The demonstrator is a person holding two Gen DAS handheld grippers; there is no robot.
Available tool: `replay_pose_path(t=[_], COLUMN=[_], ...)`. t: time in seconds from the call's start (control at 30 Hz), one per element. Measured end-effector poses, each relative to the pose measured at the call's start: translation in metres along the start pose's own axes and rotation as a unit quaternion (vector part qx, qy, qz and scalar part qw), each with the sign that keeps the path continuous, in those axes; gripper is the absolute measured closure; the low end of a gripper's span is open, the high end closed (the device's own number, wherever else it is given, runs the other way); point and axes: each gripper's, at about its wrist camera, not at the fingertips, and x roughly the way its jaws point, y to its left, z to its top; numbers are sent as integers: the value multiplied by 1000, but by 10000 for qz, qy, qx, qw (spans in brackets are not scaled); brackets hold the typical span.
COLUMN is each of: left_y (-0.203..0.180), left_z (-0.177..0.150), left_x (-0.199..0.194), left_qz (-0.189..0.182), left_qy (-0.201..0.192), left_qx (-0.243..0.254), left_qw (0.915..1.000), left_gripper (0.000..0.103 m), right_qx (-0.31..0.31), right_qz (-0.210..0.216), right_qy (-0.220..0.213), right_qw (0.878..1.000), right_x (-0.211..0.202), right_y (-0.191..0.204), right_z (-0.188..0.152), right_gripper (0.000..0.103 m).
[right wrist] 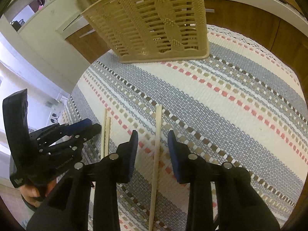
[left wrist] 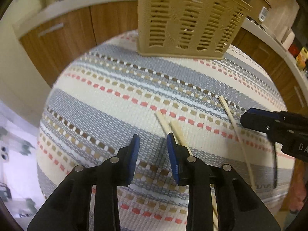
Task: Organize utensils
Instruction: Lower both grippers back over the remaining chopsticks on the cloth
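Observation:
Three wooden chopsticks lie on a striped woven cloth. In the left wrist view, two chopsticks [left wrist: 178, 130] lie close together just right of my open left gripper [left wrist: 153, 141], partly hidden by its right finger. A single chopstick [left wrist: 233, 125] lies further right, beside my right gripper [left wrist: 250, 120]. In the right wrist view, that single chopstick [right wrist: 156, 144] runs between the open fingers of my right gripper [right wrist: 153, 138]. The pair [right wrist: 106, 134] lies to the left, next to my left gripper [right wrist: 90, 127]. A beige slotted utensil basket [left wrist: 190, 21] [right wrist: 156, 23] stands at the cloth's far side.
The striped cloth [left wrist: 115, 96] covers a round table. Brown cabinets with a white countertop [left wrist: 67, 5] curve behind it. Jars and bottles [left wrist: 300, 55] stand on the counter at right. A person's hand [right wrist: 32, 192] holds the left gripper.

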Motion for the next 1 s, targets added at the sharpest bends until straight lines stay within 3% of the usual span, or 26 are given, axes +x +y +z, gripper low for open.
replay_pose_path(t=[0.2, 0.37, 0.5, 0.63, 0.83, 1.0], left_y=[-18, -11, -18, -28, -30, -41], left_z=[-3, -3, -2, -5, -4, -2], left_x=[-2, -11, -13, -7, -8, -7], left_qz=[365, -328, -387, -24, -31, 236], left_qy=[-218, -266, -324, -267, -218, -192], left_qx=[210, -157, -96, 89, 74, 374], left_qw=[9989, 9990, 9987, 9996, 9997, 9988], left_gripper=[77, 77, 77, 76, 76, 77], right_qx=[-35, -66, -74, -39, 14, -160], right_qz=[-40, 30, 53, 84, 29, -332], right_qy=[-154, -198, -230, -212, -193, -122], right_qw=[9999, 9998, 9997, 9997, 9998, 9992], right_x=[-1, -1, -8, -8, -5, 2], right_y=[-6, -6, -9, -10, -13, -5], right_z=[-6, -6, -7, -6, -6, -5], right_gripper=[76, 76, 76, 76, 76, 76])
